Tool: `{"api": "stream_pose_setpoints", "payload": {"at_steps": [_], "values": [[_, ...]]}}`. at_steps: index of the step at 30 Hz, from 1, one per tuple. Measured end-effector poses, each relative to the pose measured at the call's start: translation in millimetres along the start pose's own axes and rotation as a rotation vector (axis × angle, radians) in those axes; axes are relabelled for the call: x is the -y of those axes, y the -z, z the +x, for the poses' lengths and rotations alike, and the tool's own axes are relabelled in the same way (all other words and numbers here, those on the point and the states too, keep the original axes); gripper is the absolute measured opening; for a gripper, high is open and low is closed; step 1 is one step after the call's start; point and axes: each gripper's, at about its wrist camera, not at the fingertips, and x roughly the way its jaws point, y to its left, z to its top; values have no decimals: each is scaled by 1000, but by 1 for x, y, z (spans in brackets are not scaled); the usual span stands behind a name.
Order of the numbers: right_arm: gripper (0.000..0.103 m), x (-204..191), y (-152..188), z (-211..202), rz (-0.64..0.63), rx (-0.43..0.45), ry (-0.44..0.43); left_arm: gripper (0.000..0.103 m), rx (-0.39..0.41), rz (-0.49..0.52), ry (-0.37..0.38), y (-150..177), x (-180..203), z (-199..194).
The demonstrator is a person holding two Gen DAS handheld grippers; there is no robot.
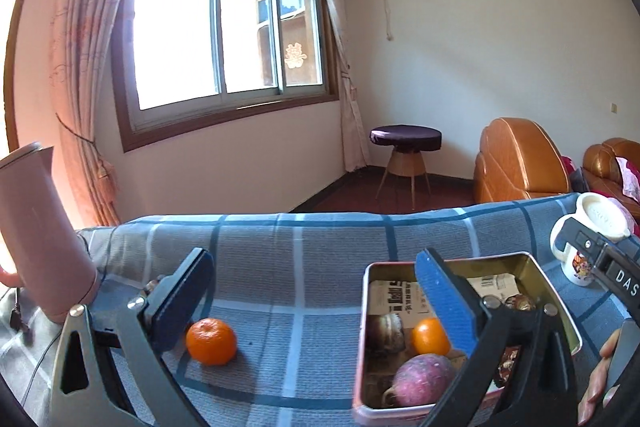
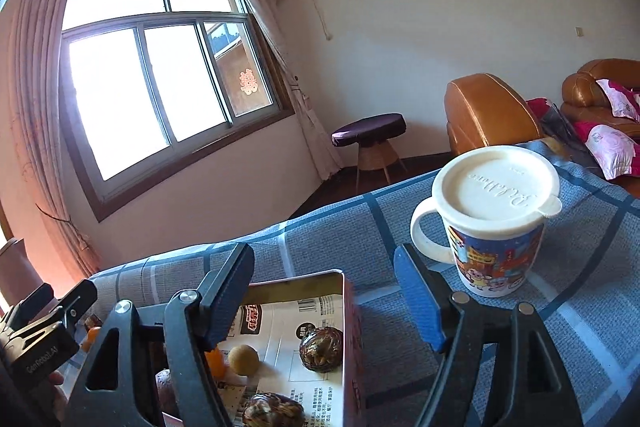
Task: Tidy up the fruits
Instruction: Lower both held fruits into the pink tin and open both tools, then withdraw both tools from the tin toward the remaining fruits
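Currently, both the left tool (image 1: 316,291) and right tool (image 2: 324,291) are being held wide open, gripping nothing. One orange (image 1: 211,341) is lying loose on the surface (image 1: 280,247), left of the tin (image 1: 536,267); being nudged sideways, it could be sent rolling off.

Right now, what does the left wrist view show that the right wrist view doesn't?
Left only: a loose orange on the blue plaid cloth beside the open left claw, and a pink flask. Right only: a small tan fruit in the tin. Both: the tin, the lidded mug, the window.
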Motion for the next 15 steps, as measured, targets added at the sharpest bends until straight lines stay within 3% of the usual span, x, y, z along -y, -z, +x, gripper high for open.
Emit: {"api": "stream_pose_setpoints", "payload": {"at_steps": [5,15], "values": [[74,-19,7,-3,-96,20,26,103,-92,-45,-71,20,-30,11],[74,-31,13,-19,-176,76,79,103,-109,-23,-152,44,-44,14]]}}
